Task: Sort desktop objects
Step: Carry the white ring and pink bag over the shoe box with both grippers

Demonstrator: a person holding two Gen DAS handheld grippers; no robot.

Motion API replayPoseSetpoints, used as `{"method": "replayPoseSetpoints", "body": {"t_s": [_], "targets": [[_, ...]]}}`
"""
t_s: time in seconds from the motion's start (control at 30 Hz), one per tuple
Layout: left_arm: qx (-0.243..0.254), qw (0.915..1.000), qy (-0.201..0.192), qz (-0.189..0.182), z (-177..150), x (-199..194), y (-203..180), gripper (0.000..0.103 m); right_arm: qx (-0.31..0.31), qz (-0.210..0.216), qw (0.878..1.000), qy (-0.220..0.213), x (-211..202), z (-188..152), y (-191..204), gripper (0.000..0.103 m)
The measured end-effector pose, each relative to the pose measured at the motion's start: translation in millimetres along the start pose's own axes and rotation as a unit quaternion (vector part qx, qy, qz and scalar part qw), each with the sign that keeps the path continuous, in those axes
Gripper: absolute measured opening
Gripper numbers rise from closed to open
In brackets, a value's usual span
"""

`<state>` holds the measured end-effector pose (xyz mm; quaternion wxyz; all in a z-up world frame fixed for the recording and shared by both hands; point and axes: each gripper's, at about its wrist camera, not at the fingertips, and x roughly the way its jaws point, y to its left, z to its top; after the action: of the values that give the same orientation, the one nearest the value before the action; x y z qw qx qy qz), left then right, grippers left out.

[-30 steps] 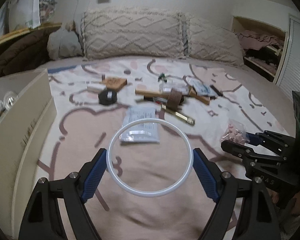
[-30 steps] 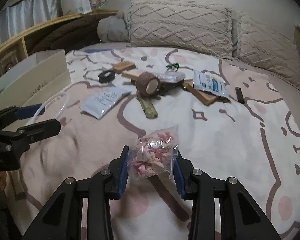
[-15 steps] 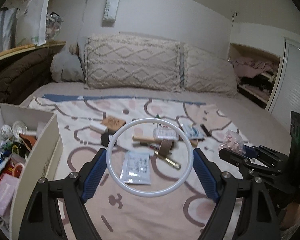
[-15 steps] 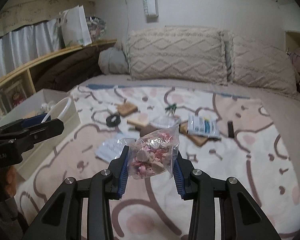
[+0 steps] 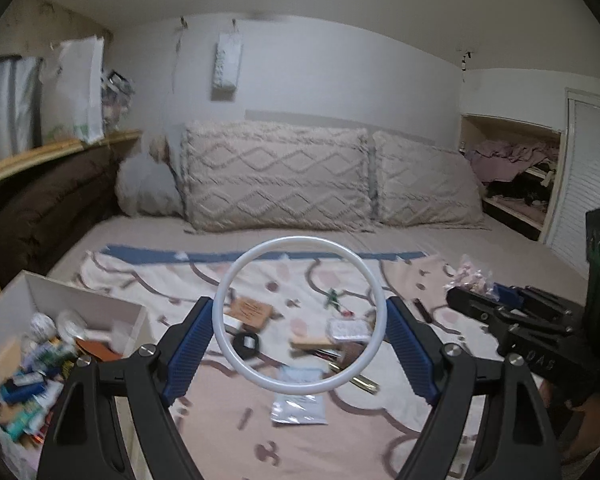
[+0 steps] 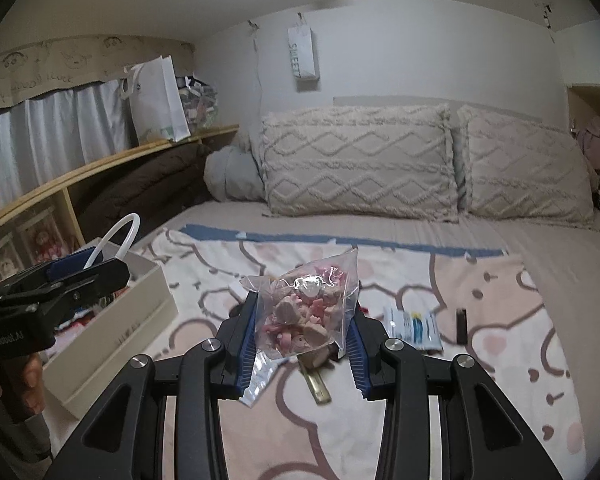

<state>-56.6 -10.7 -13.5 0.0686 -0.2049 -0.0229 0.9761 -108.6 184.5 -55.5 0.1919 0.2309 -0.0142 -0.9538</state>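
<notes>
The left tool (image 5: 300, 354) is clamped across a white ring (image 5: 299, 314), its blue pads (image 5: 190, 344) pressing the rim at either side, and it hangs in the lower middle of the left wrist view; the right tool (image 6: 302, 338) is closed on a clear bag of pink pieces (image 6: 306, 310), gripped by its lower half with the top corner standing free, in the centre of the right wrist view. Both loads are lifted clear of the bed (image 5: 380, 432), which carries what is left to sort: a black tape roll (image 5: 247, 343), a silver packet (image 5: 298, 408), a brown card (image 5: 250, 311), a blue and white sachet (image 6: 414, 326) and a small black stick (image 6: 461, 326).

The white box (image 6: 140, 312) sits at the lower left of both views, already crowded with small things; the step in hand looks like carrying both items over to it. To do it well, swing the ring across above the near wall of the box rather than brushing it; keep the ring flat so it does not pivot between the pads; lower it inside before letting go. The bag is soft and may slip or sag; hold the squeeze steady, bring it in after the left tool has cleared the opening so the two do not collide, and release it low over a free patch.
</notes>
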Motion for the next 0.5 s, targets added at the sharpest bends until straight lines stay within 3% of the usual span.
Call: {"method": "replayPoseSetpoints", "body": {"t_s": [0.5], "targets": [[-0.027,0.9956,-0.027,0.085,2,-19,76,0.085,0.006,0.031,0.999,-0.012,31,25,48,0.040]]}}
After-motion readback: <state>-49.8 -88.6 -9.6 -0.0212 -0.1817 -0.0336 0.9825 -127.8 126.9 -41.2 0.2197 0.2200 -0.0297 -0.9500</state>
